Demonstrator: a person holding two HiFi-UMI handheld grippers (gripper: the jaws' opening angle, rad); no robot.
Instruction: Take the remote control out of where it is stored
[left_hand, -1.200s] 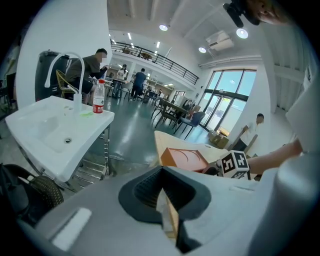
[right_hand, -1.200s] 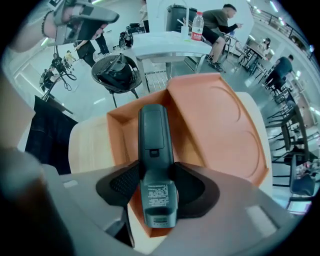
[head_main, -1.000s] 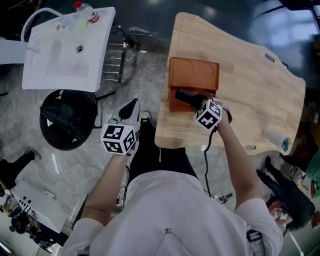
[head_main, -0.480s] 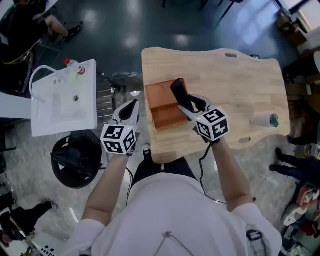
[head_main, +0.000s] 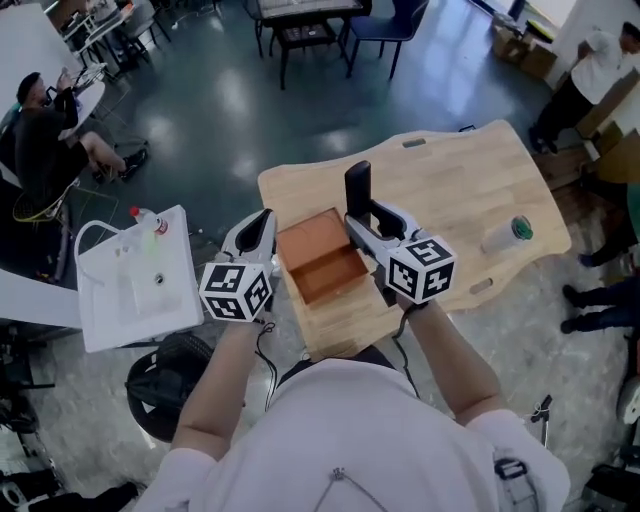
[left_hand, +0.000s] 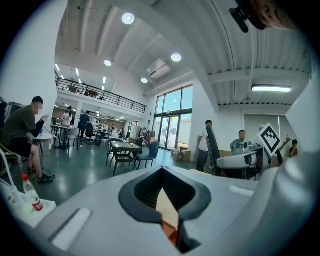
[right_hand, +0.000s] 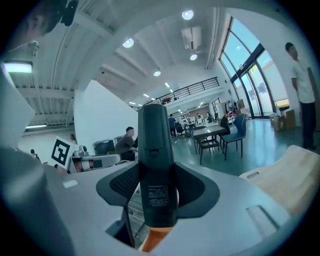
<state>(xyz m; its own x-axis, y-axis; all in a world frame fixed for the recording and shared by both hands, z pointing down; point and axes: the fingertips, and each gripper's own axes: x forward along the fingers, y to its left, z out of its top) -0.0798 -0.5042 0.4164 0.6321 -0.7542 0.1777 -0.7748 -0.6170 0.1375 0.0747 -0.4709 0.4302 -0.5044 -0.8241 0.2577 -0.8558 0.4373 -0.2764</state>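
Note:
A black remote control (head_main: 357, 188) stands upright above the table, with my right gripper (head_main: 362, 222) shut on its lower half. The right gripper view has the remote (right_hand: 156, 160) rising between the closed jaws of my right gripper (right_hand: 157, 186). Below it, an open brown wooden box (head_main: 322, 262) sits on the light wooden table (head_main: 440, 190), and its hollow looks empty. My left gripper (head_main: 262, 224) hovers at the table's left edge beside the box. Its jaws in the left gripper view (left_hand: 162, 192) are shut on nothing. That view also catches the remote (left_hand: 212, 148) at the right.
A white roll with a green end (head_main: 505, 233) lies near the table's right edge. A white sink unit (head_main: 135, 285) with a bottle (head_main: 145, 219) stands on the floor at left, above a black stool (head_main: 165, 385). People, chairs and tables fill the hall beyond.
My right gripper has lifted the remote out of the brown box and raised it upright. The left gripper has stayed beside the table's left edge. The head view has swung upward.

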